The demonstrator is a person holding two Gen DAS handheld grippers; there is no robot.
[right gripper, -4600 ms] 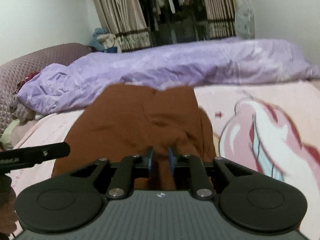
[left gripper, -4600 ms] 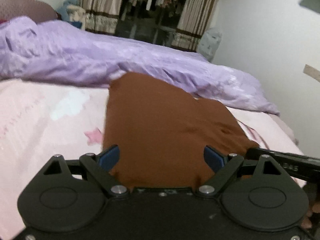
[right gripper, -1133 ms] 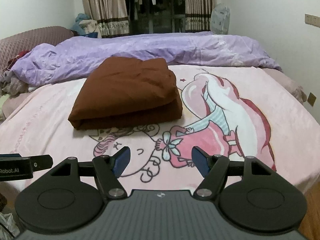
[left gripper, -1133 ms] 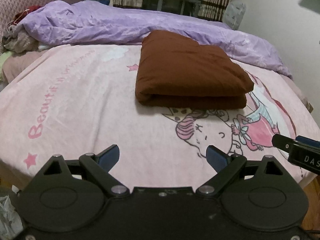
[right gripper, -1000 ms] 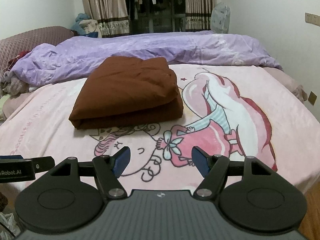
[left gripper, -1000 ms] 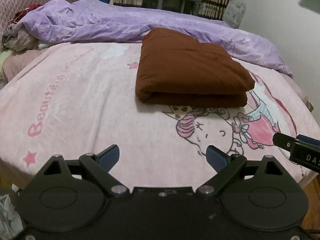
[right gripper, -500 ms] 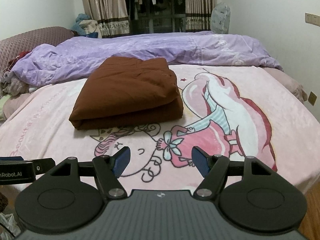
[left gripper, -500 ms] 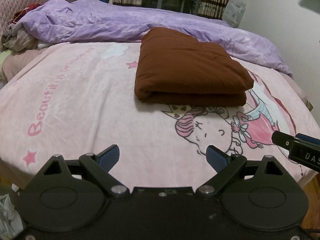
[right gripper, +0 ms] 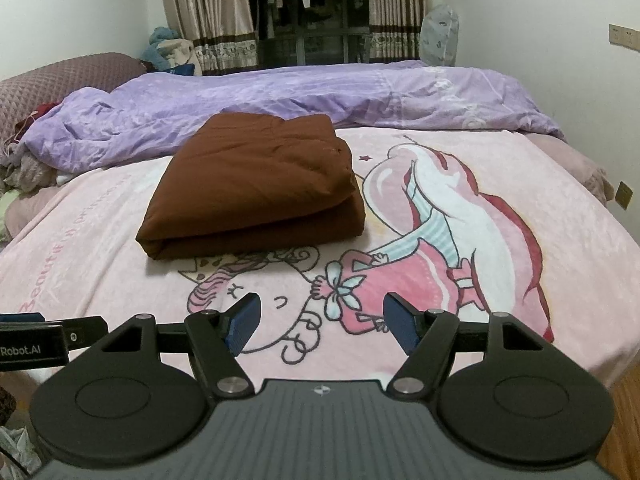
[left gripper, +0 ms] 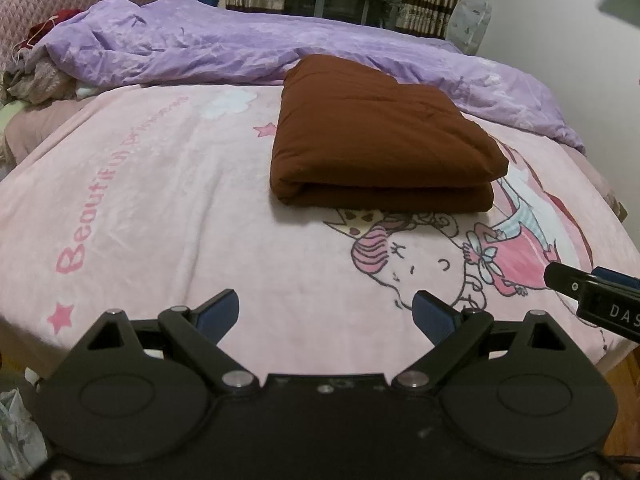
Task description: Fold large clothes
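Seems finished: brown garment (left gripper: 380,148) folded into a thick, tidy rectangle, lying on the pink blanket (left gripper: 160,200) just in front of the purple duvet (left gripper: 200,48). Left hand-held gripper (left gripper: 326,316) and right hand-held gripper (right gripper: 322,322) both wide open, holding nothing, well apart from the garment. Nothing visibly left to fold.

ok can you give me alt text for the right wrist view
A brown garment lies folded into a thick rectangle on a pink cartoon-print blanket covering a bed, with a rumpled purple duvet behind it. In the foreground the right hand-held gripper hangs open and empty, short of the garment.
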